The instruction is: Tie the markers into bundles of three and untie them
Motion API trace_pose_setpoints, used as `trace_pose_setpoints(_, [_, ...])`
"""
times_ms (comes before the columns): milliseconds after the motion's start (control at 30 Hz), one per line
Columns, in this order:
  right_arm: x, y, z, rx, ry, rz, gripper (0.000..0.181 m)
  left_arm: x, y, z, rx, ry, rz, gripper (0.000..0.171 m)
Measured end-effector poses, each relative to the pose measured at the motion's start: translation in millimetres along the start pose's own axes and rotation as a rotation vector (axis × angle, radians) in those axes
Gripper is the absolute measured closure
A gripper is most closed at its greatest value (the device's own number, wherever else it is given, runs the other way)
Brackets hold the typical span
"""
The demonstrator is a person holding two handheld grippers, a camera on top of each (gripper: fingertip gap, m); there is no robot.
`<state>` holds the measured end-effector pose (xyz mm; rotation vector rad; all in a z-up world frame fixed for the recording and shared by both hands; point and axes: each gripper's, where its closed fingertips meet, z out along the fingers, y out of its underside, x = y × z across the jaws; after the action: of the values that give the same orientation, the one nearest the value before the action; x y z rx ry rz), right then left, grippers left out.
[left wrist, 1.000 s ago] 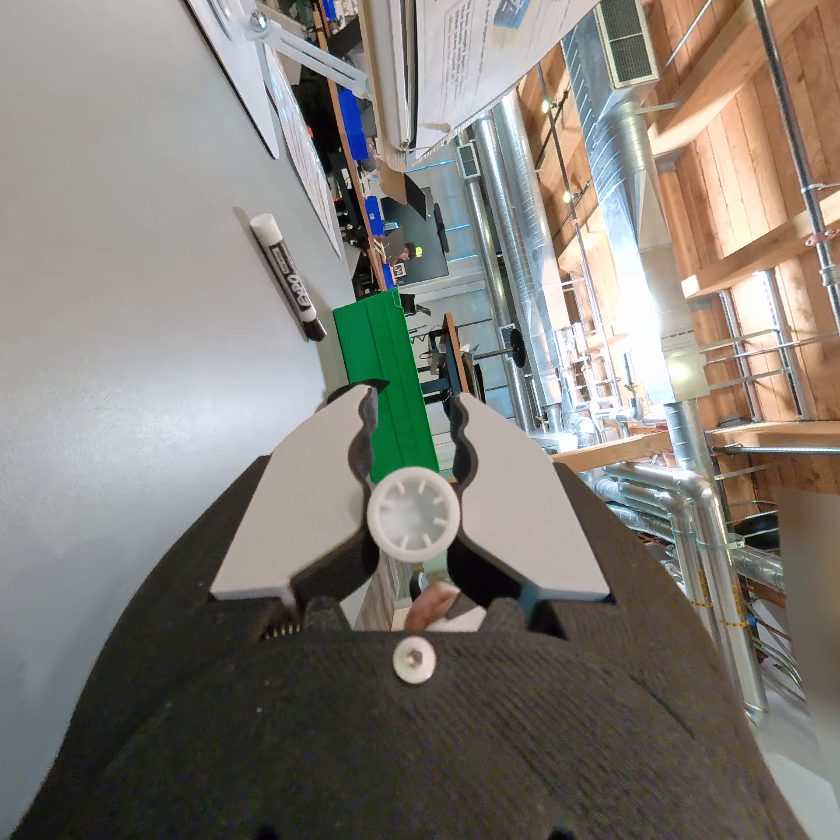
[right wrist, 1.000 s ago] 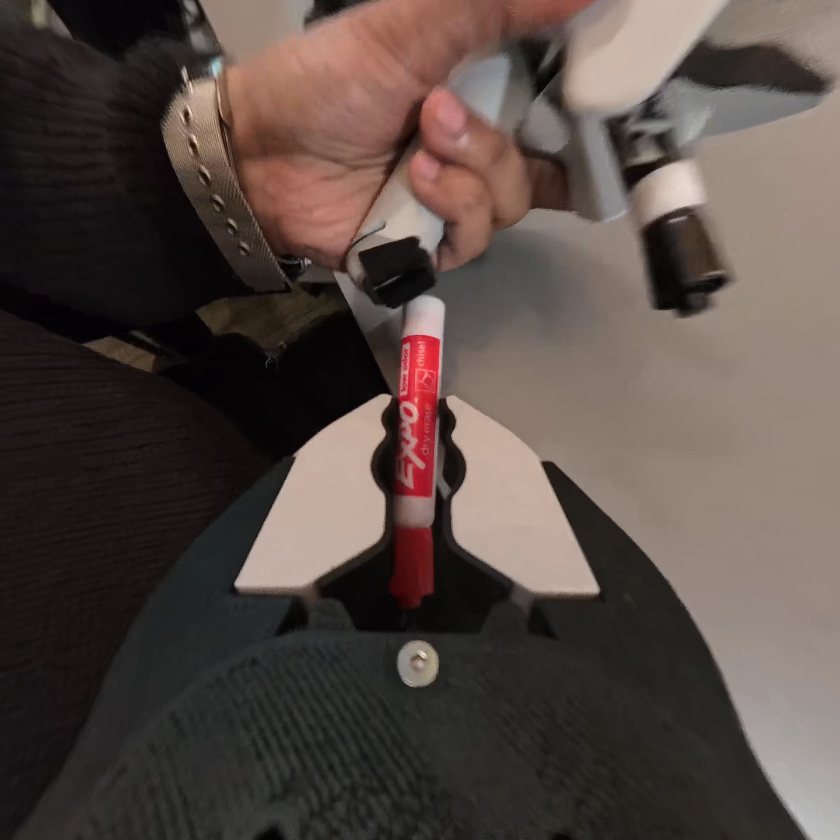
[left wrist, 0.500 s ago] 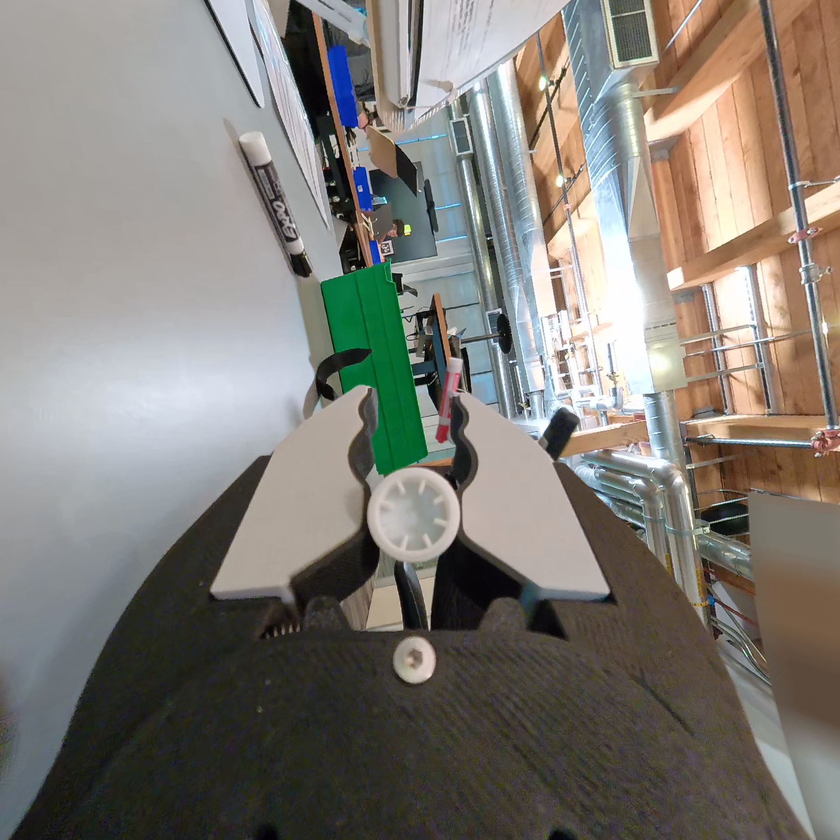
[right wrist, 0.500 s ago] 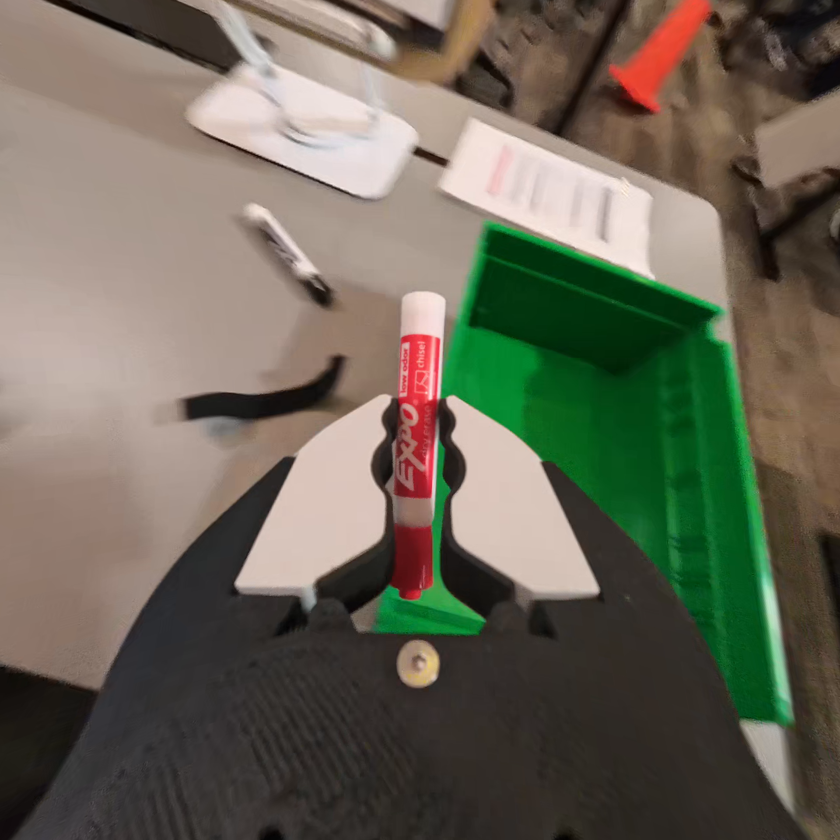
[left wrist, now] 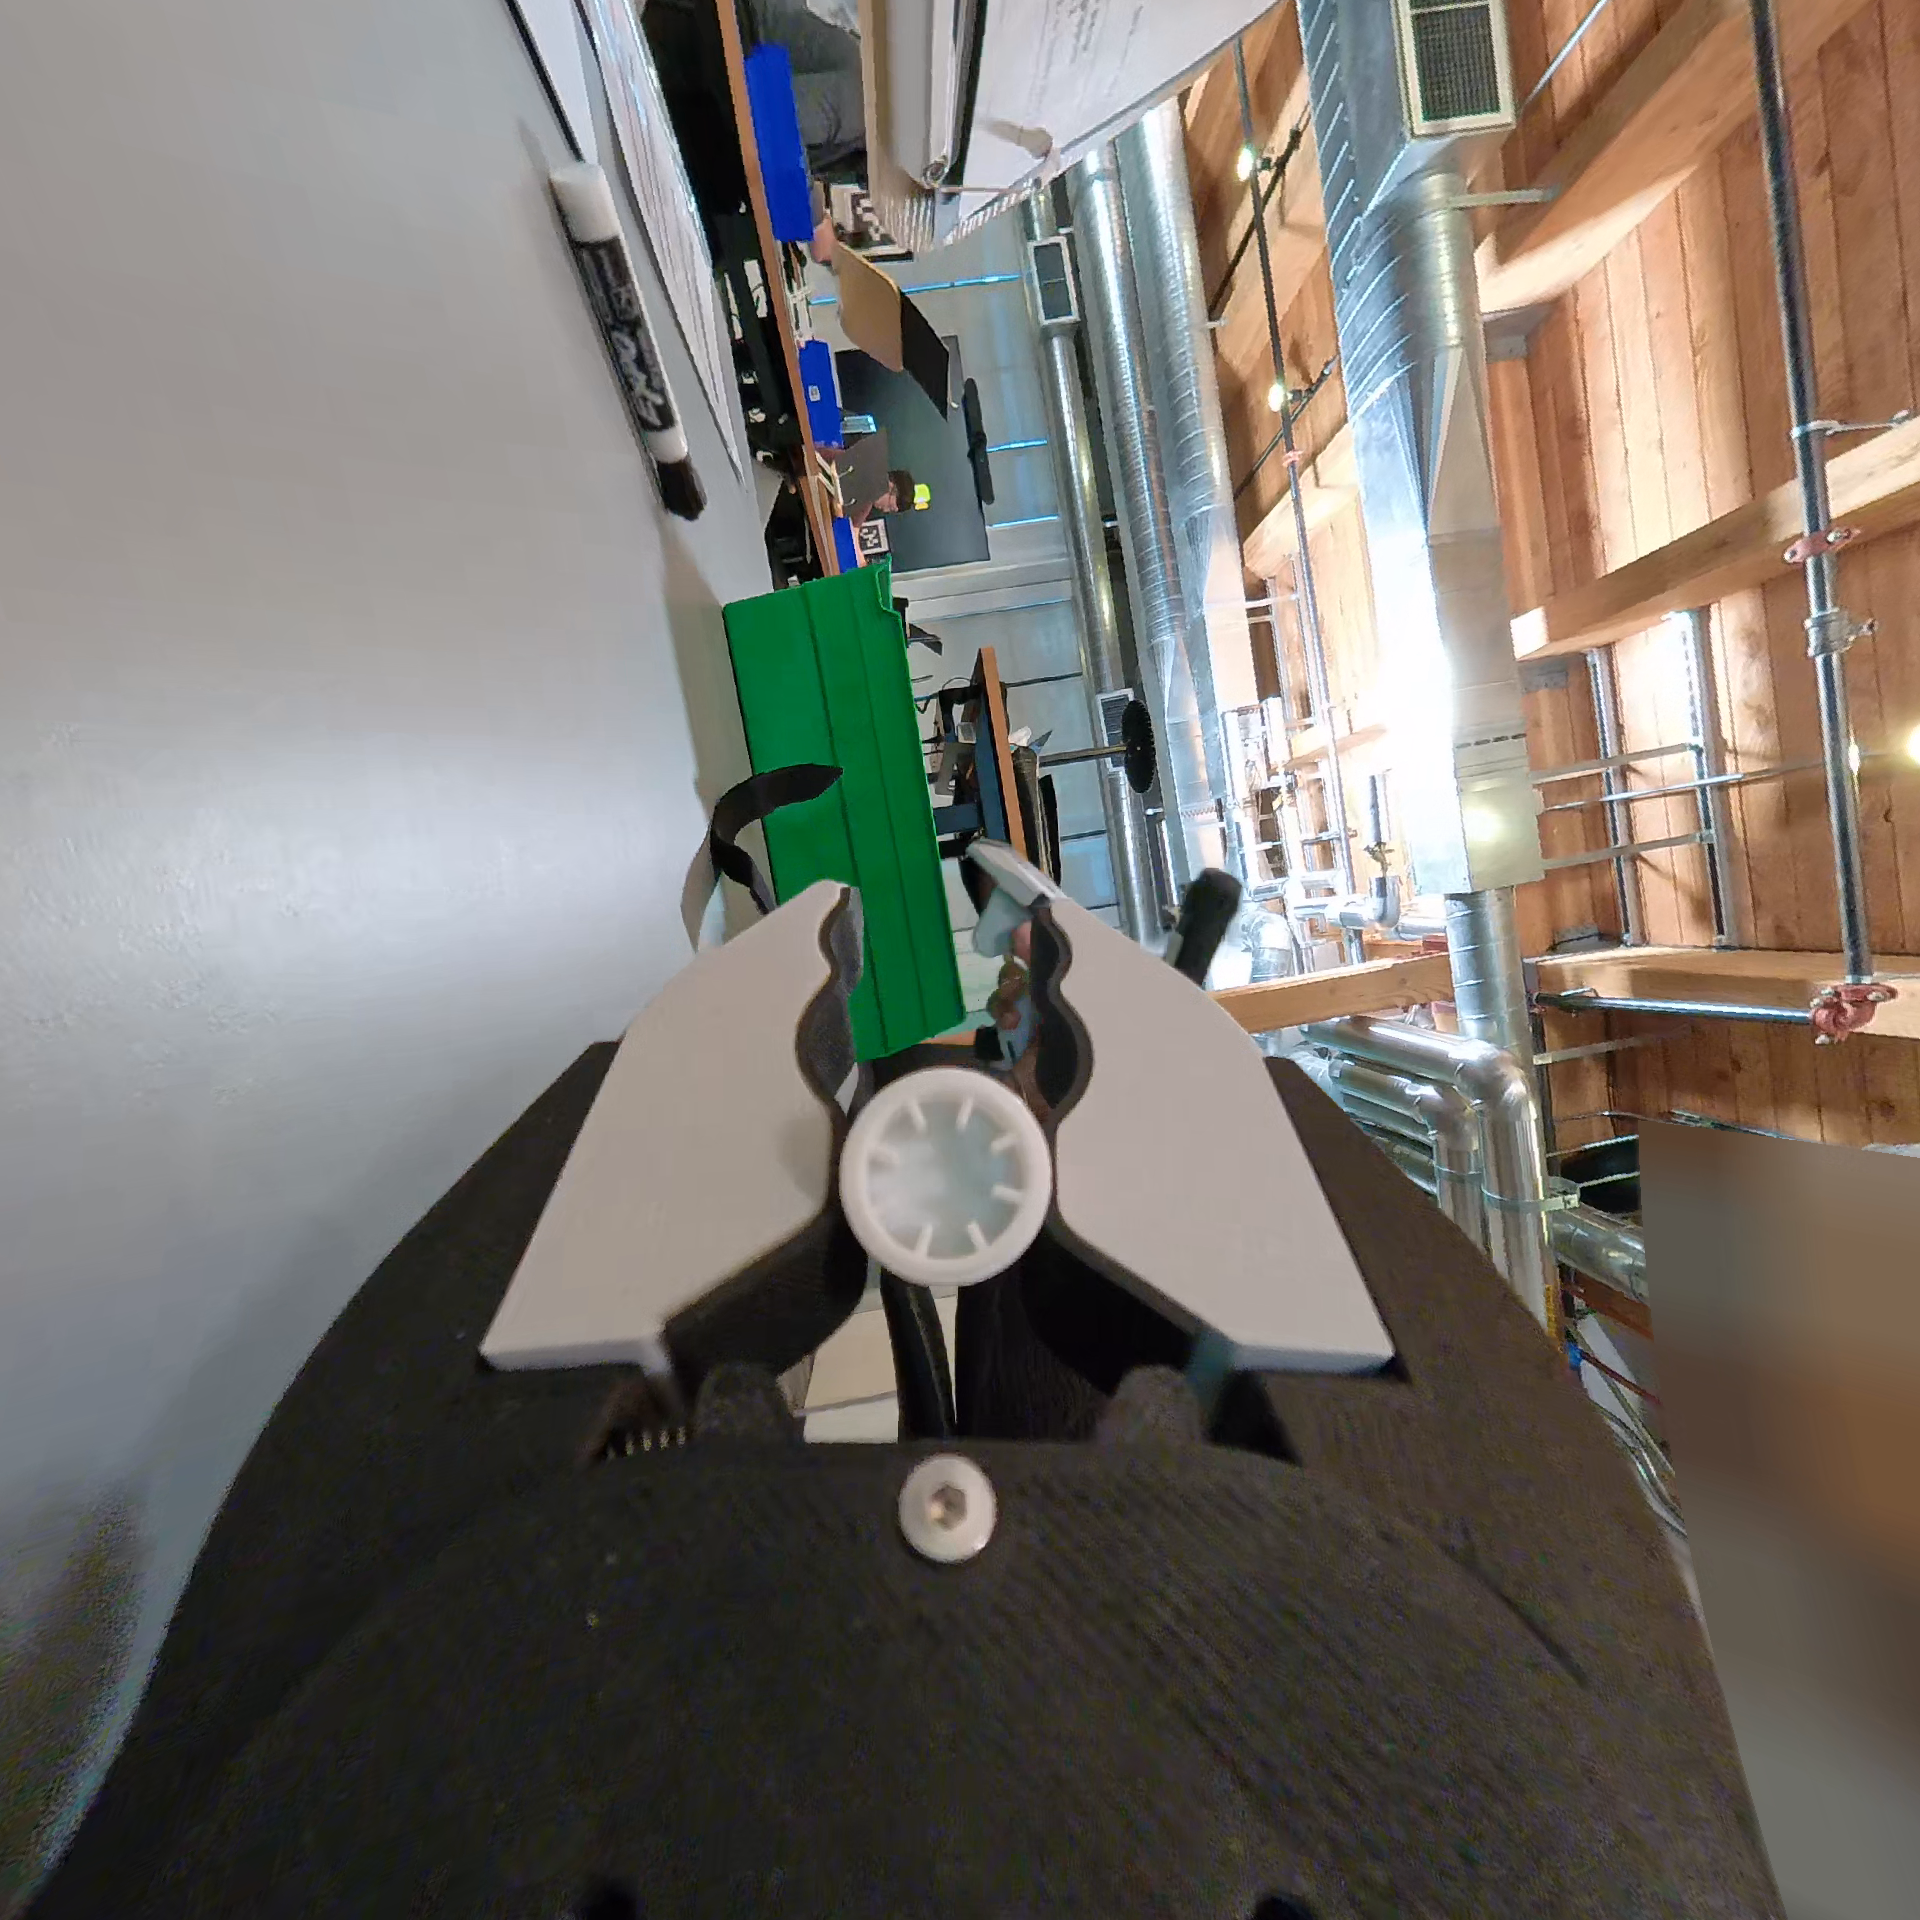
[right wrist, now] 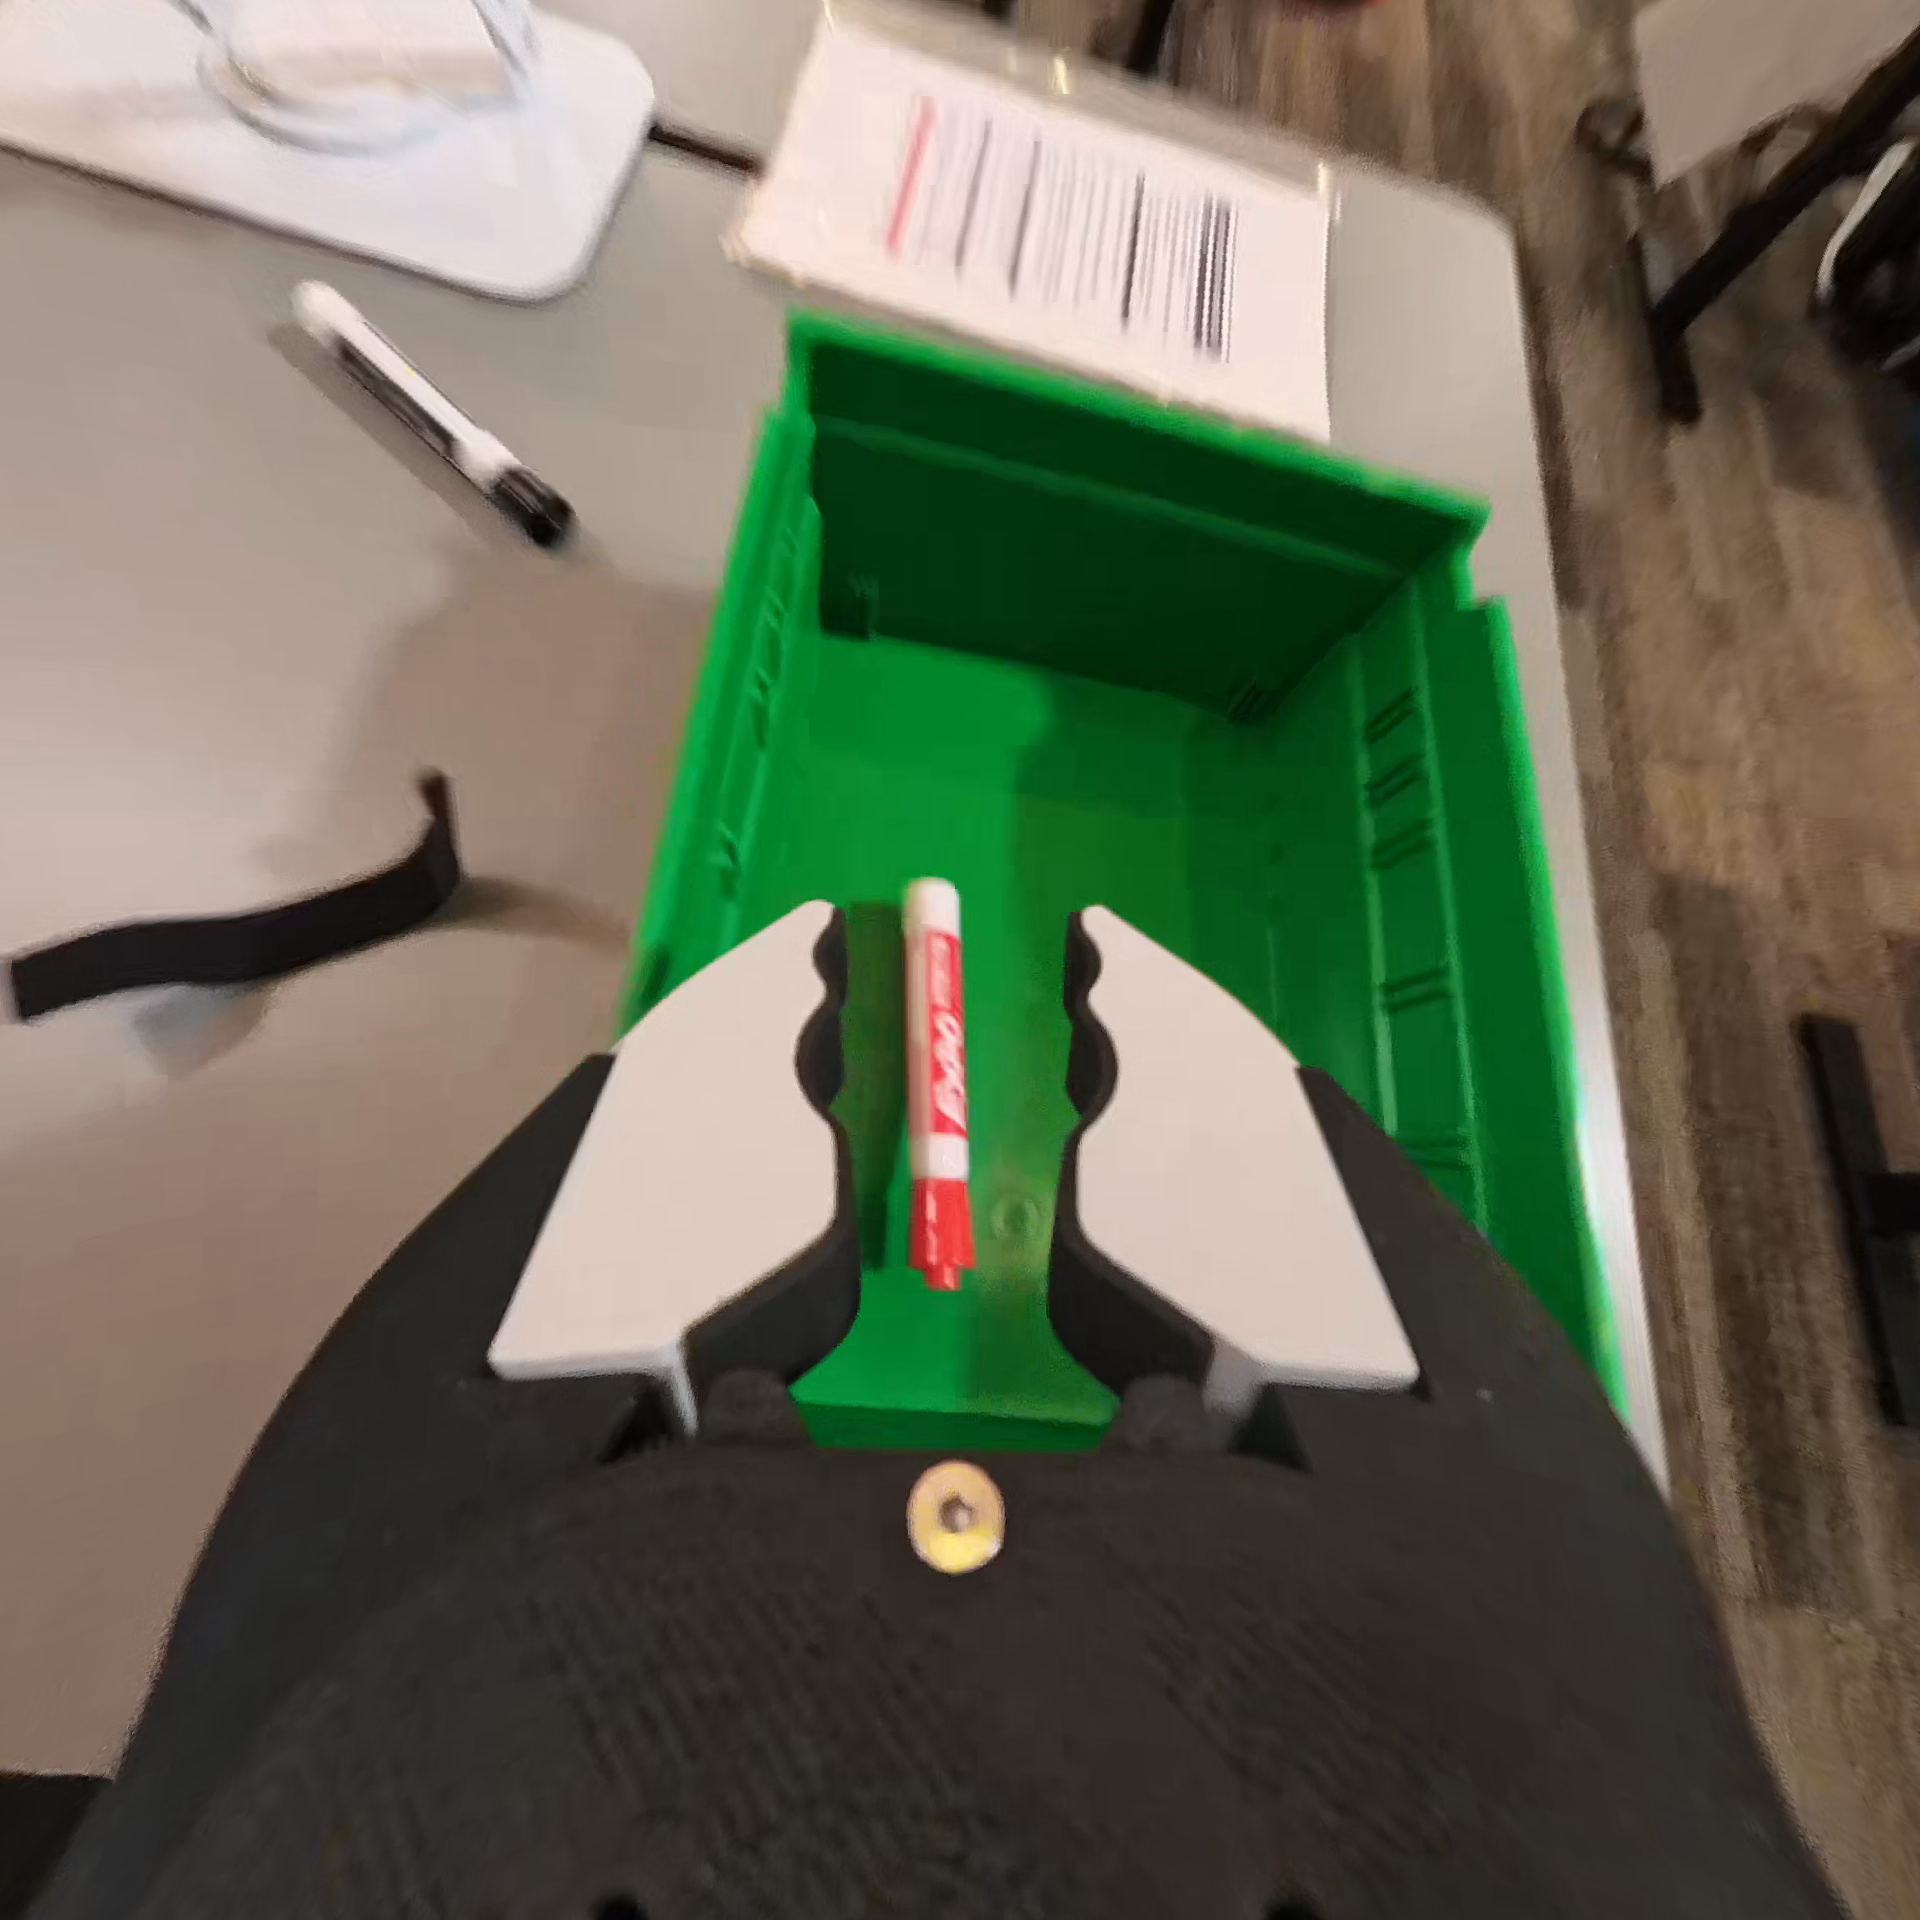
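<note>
- Over the green bin point(right wrist: 1091, 790): right gripper point(right wrist: 951, 914), jaws spread wide, gripping nothing.
- Between those jaws but clear of both: red marker point(right wrist: 935, 1070), white cap end pointing away, red tip end nearest the camera. Touching neither pad. Frame blurred; possibly lying on the bin floor, possibly in mid-air above it, cannot tell which.
- Bin itself: open-topped, rectangular, standing on a grey table point(right wrist: 260, 675) near the right-hand edge.
- Left of the bin on the table: black strap point(right wrist: 260, 935), curled, near the bin wall but apart from it.
- Farther off, up and left: black marker point(right wrist: 426, 400) with white cap, lying flat, well apart from the bin.
- Beyond the bin's far wall: printed sheet point(right wrist: 1049, 229), just beside the rim. White flat base point(right wrist: 343, 156) at the upper left of the table.
- Off the table to the right: wooden floor point(right wrist: 1745, 675).
- Left wrist view, rolled sideways, table point(left wrist: 312, 727) running up the left side.
- Left gripper point(left wrist: 945, 935): jaws closed partway on a white round cap point(left wrist: 943, 1179), clamped deep between the pads, ribbed open end facing the camera.
- Ahead of the left gripper: green bin point(left wrist: 842, 779) seen side-on, black strap point(left wrist: 753, 821) against its near side, black marker point(left wrist: 623, 332) farther along the table.
- Just past the left fingertips: part of the other gripper point(left wrist: 1003, 904), above the bin, blurred.
- Background: wooden wall point(left wrist: 1662, 520), silver ducts point(left wrist: 1143, 468).
</note>
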<state>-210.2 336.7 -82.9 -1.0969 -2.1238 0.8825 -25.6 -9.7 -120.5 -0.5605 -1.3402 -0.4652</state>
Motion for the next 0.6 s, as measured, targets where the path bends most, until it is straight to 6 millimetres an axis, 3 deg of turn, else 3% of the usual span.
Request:
trace_pose_setpoints(67, [-28.0, -30.4, -10.3, 0.083, -0.067, -0.053, 0.14, -0.6, 2.4, 1.1, -0.008, 0.002, -0.008, 0.138])
trace_pose_setpoints(133, [-70.0, -50.7, -10.2, 0.106, -0.166, -0.146, 0.14, -1.3, 4.6, 2.4, -0.018, 0.001, -0.012, 0.139])
trace_pose_setpoints(200, [-109.7, -51.2, 5.4, 0.029, -0.23, -0.23, 0.134, -1.1, 5.0, 2.3, -0.018, 0.001, -0.011, 0.139])
trace_pose_setpoints(267, [-133.8, -42.3, 30.9, -0.061, -0.223, -0.264, 0.129, -0.3, 4.3, 1.1, -0.014, 0.003, -0.008, 0.139])
trace_pose_setpoints(367, [-144.1, -19.4, 61.6, -0.185, -0.187, -0.237, 0.129, 2.3, 3.8, -1.6, -0.014, 0.013, -0.01, 0.138])
trace_pose_setpoints(500, [-142.0, -0.2, 76.9, -0.246, -0.203, -0.164, 0.14, 3.2, 5.2, -4.7, -0.02, 0.026, -0.034, 0.139])
trace_pose_setpoints(533, [-141.5, 3.6, 81.2, -0.257, -0.208, -0.15, 0.147, 2.6, 5.8, -4.5, -0.023, 0.026, -0.039, 0.139])
trace_pose_setpoints(600, [-146.4, 6.9, 84.0, -0.259, -0.254, -0.132, 0.181, 2.5, 7.1, -3.7, -0.029, 0.029, -0.047, 0.139])
